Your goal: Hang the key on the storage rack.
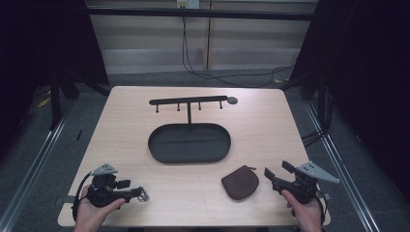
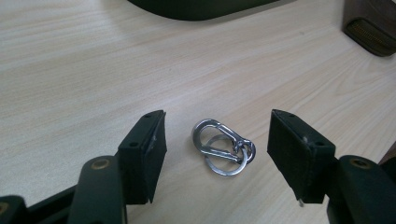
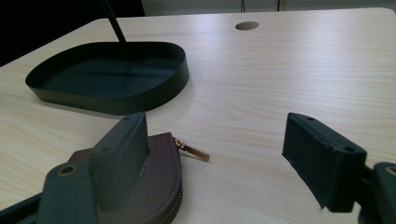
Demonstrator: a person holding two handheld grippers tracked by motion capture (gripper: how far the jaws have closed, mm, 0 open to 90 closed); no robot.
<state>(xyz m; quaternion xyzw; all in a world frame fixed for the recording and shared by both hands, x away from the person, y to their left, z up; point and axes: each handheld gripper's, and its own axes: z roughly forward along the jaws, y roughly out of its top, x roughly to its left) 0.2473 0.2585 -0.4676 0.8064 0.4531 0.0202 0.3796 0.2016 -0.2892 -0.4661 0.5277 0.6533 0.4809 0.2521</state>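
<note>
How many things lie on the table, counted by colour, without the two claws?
Black: 1, the oval tray with its hook stand
Brown: 1, the zip pouch
Silver: 1, the carabiner with key ring, lying between the open jaws of the left claw
Total: 3

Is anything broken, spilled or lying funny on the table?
Nothing stands out. The silver metal carabiner with key ring lies flat between the open left gripper, the round brown leather zip pouch sits closed by the right gripper, and the black oval tray stands upright.
</note>
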